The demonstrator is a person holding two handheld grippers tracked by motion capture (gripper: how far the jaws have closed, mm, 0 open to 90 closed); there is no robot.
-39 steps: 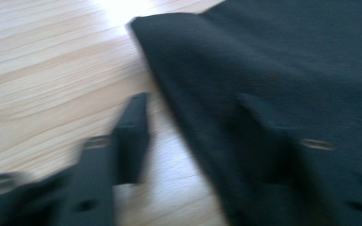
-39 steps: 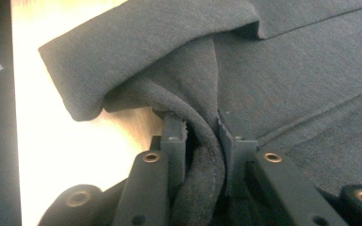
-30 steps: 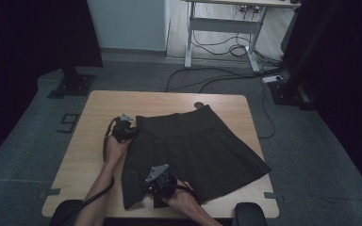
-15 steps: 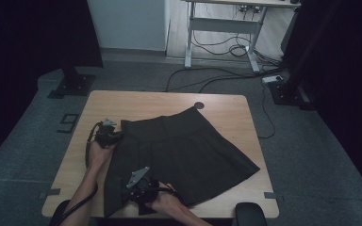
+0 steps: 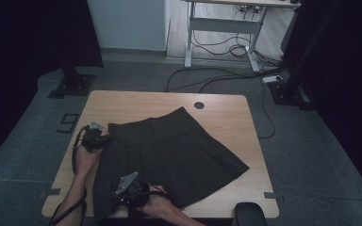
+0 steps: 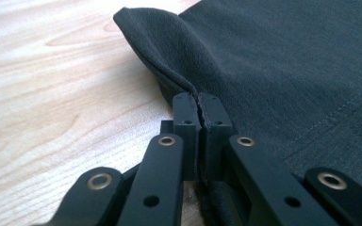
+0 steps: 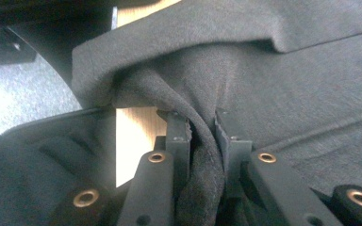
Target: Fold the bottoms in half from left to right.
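A dark skirt (image 5: 169,150) lies spread across the wooden table (image 5: 136,101), its near-left corner hanging over the edge at seven o'clock. The left gripper (image 5: 95,136) sits at the skirt's nine o'clock edge, jaws pinched shut on a thin fold of fabric. The right gripper (image 5: 128,190) at six o'clock is clamped on a thicker bunch (the hem, it seems). Both forearms reach in low from the near edge. Judged risk: the thin left pinch could slip out if the cloth is pulled unevenly, letting the skirt sag off the table.
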